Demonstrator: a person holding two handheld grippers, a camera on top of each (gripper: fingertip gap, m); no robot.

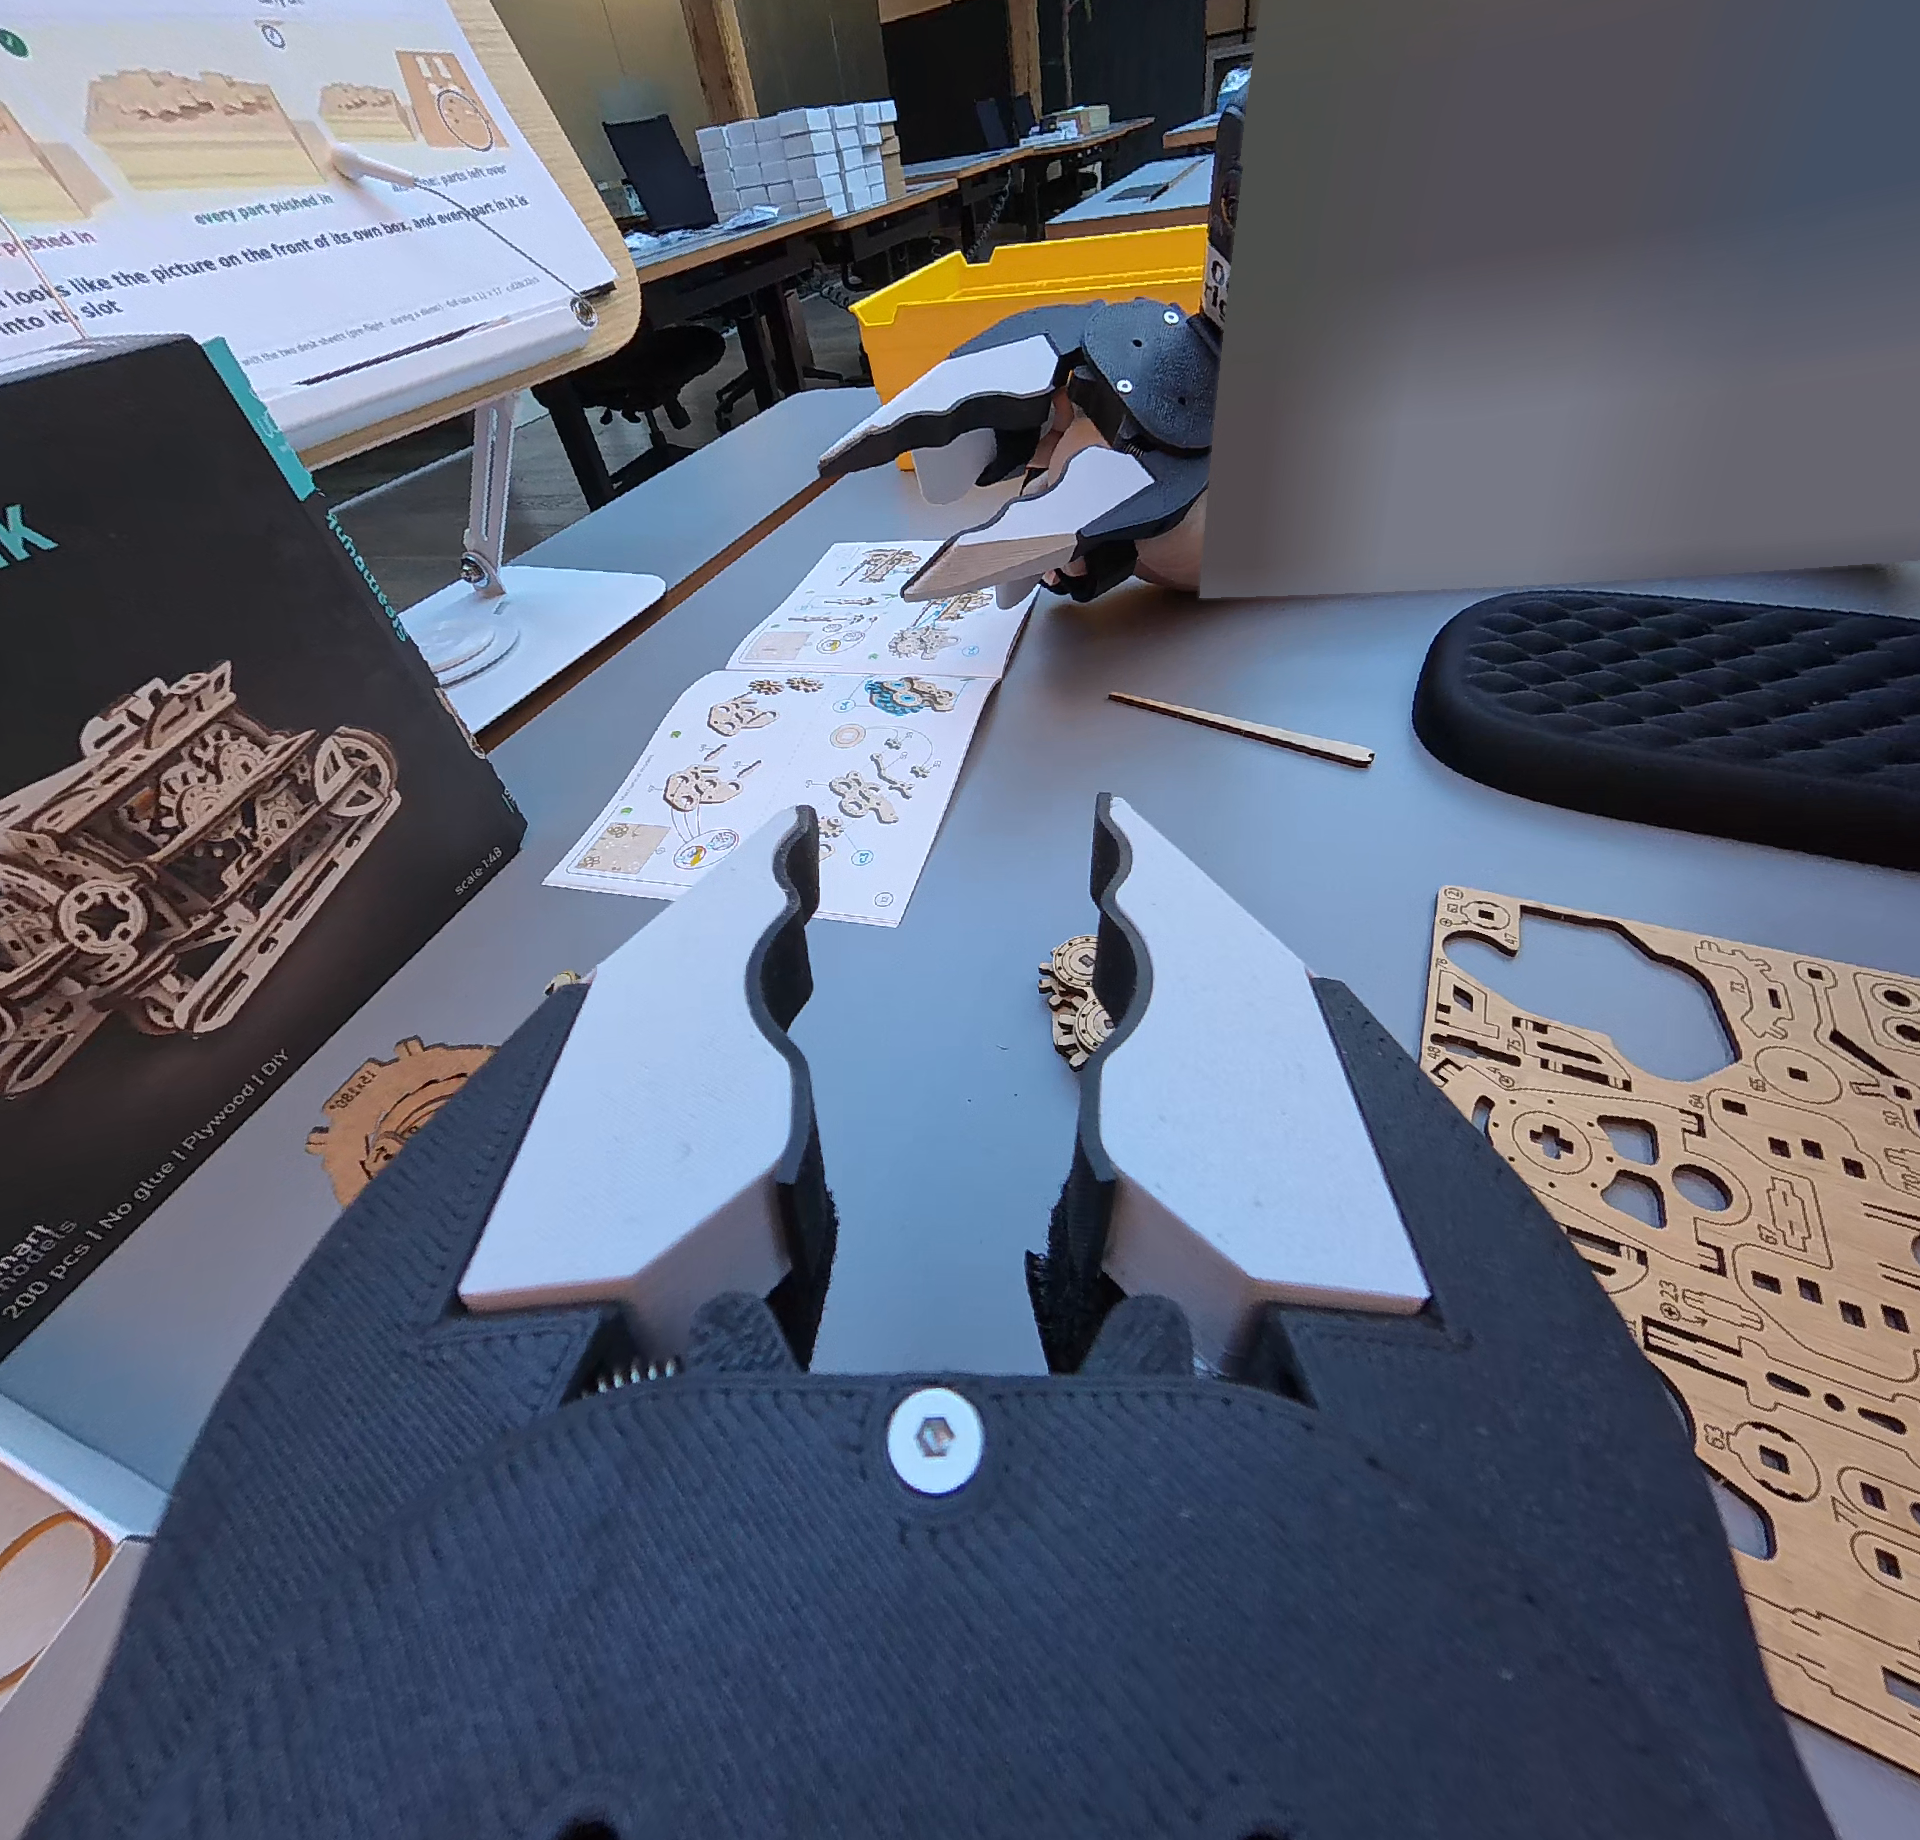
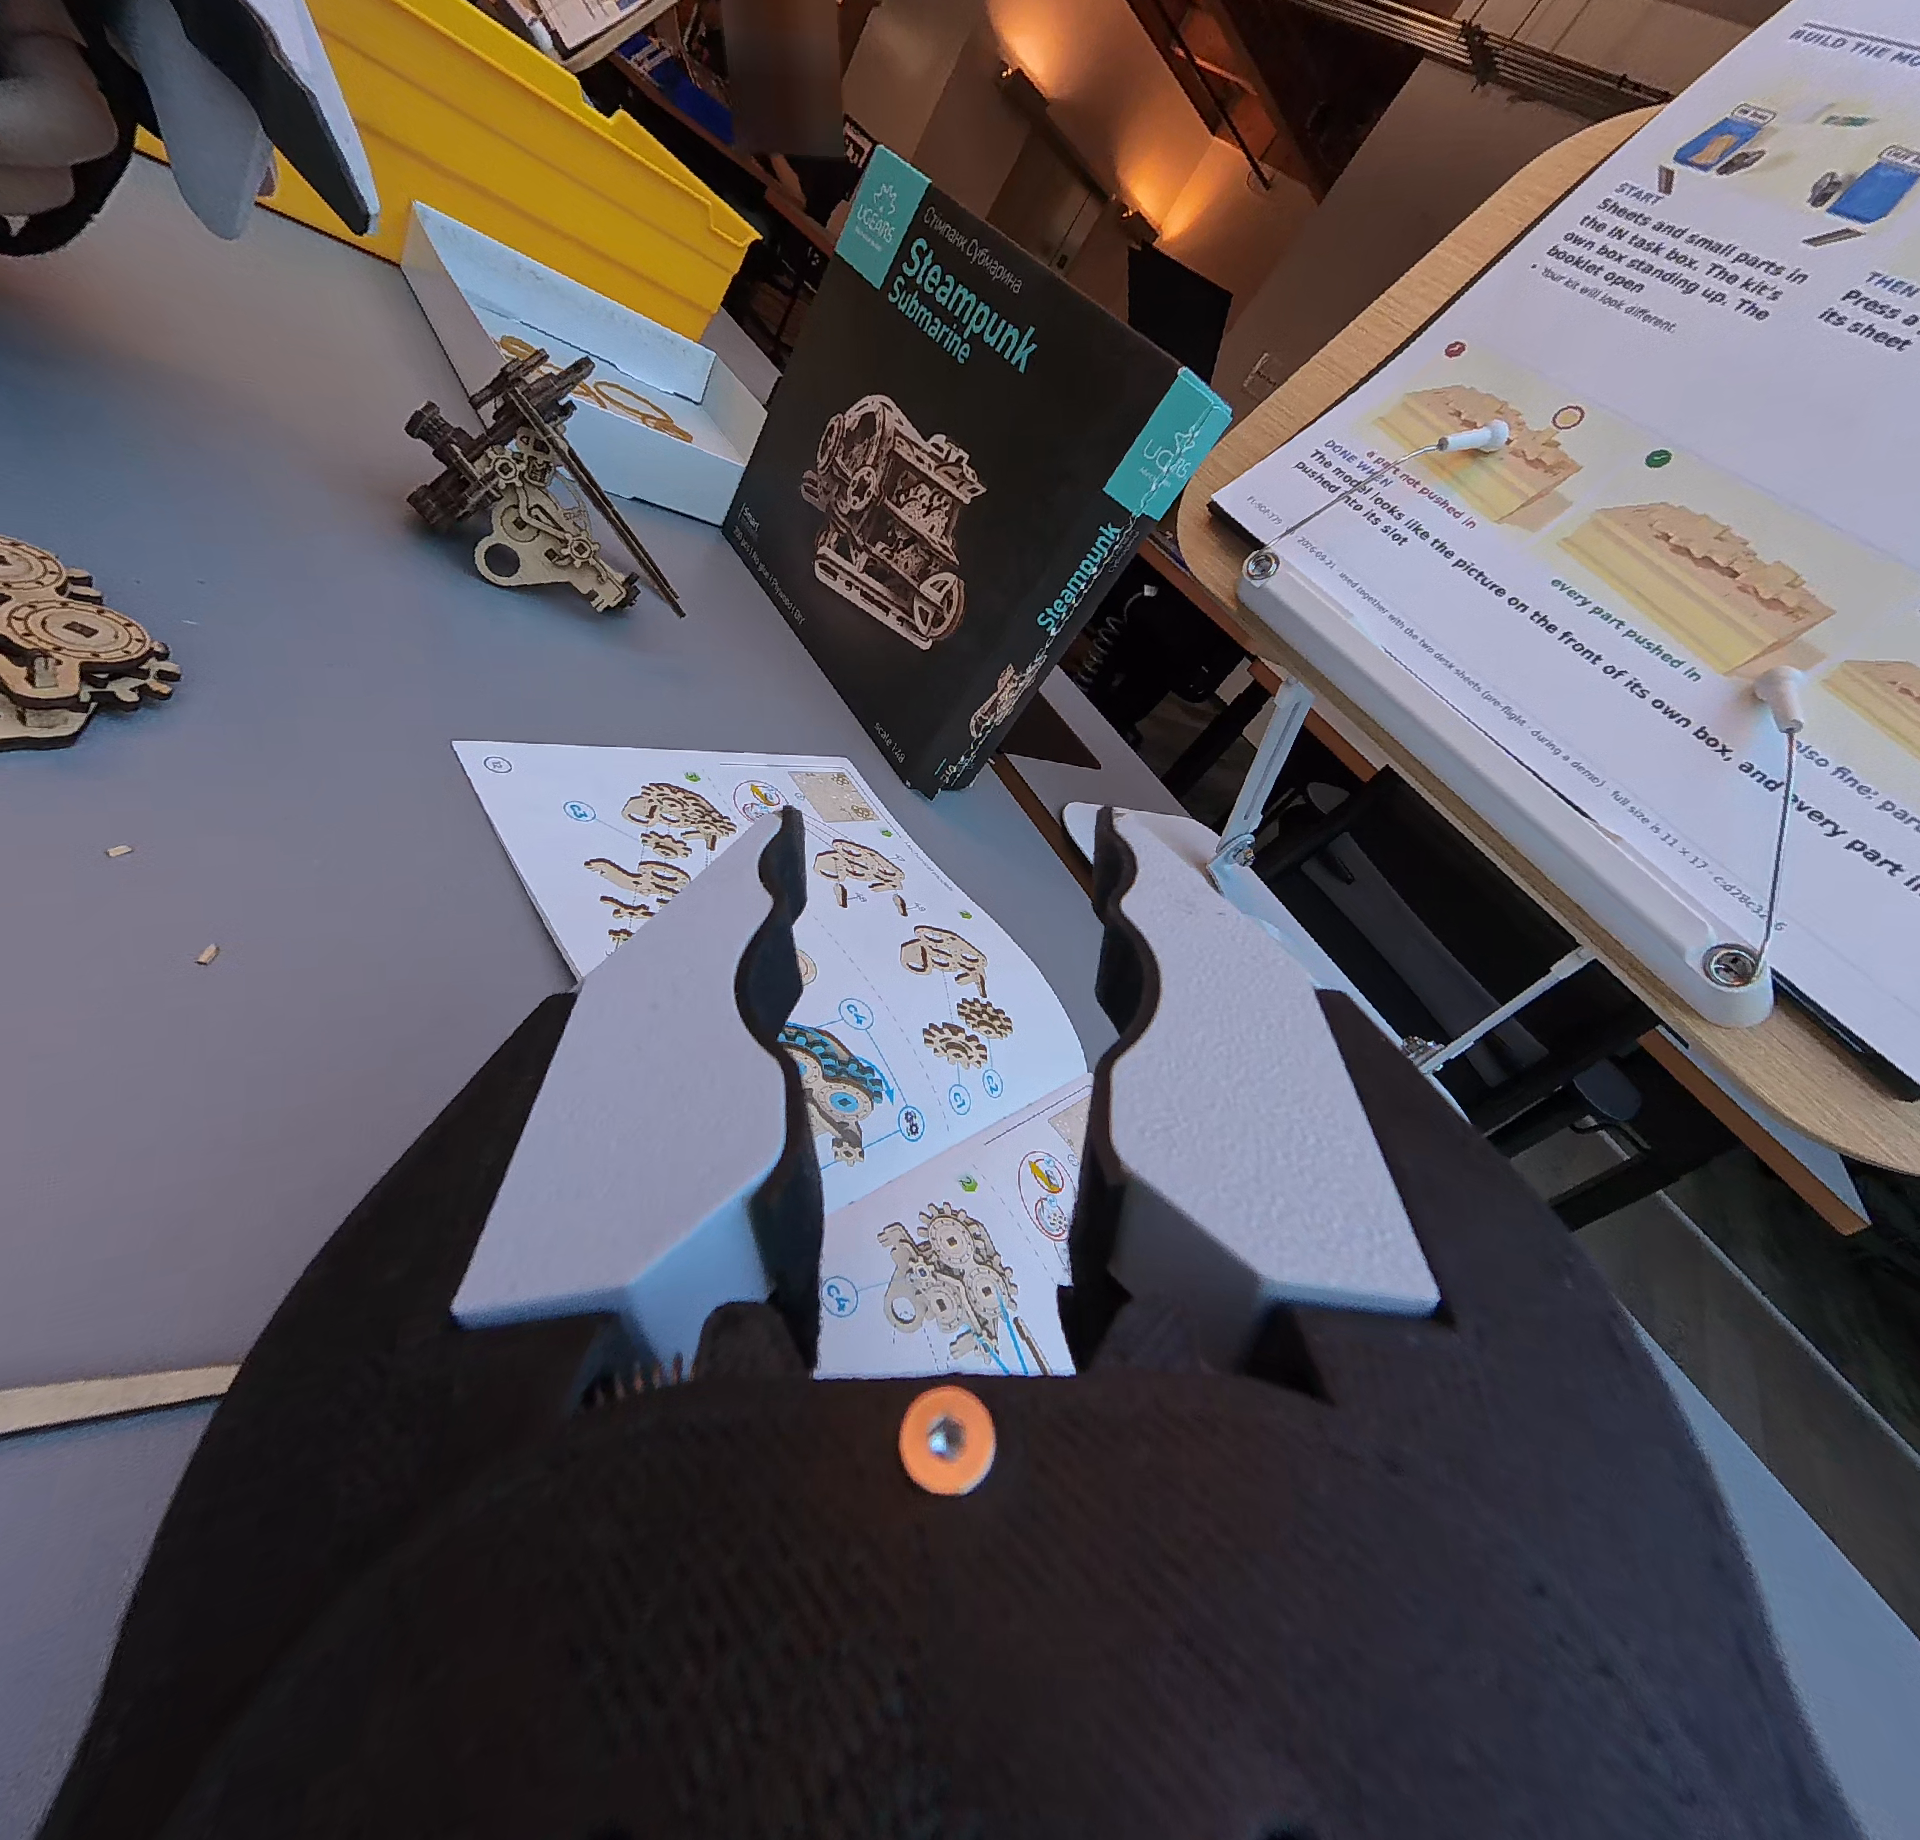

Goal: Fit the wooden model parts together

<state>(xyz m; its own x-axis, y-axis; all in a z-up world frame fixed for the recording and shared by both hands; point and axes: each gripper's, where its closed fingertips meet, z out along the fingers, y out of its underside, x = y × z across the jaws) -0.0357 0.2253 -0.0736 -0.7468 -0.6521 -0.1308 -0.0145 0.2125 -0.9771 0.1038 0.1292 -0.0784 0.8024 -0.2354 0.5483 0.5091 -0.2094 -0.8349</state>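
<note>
Left of the open instruction booklet (image 1: 821,741) stands a dark printed kit box (image 1: 197,751). The left gripper (image 1: 951,824) hangs over the grey table (image 1: 1195,834), jaws apart and empty, beside a small geared wooden assembly (image 1: 1075,995). Right of the booklet lies a laser-cut plywood sheet (image 1: 1704,1219). The right gripper (image 2: 945,834) hovers above the booklet, its jaws likewise apart, gripping nothing.

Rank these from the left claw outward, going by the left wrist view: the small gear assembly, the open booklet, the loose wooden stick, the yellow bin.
From the left claw:
1. Small gear assembly, beside the right finger.
2. Open booklet, just ahead, slightly left.
3. Loose wooden stick, ahead to the right.
4. Yellow bin, far back, behind the right claw.
</note>
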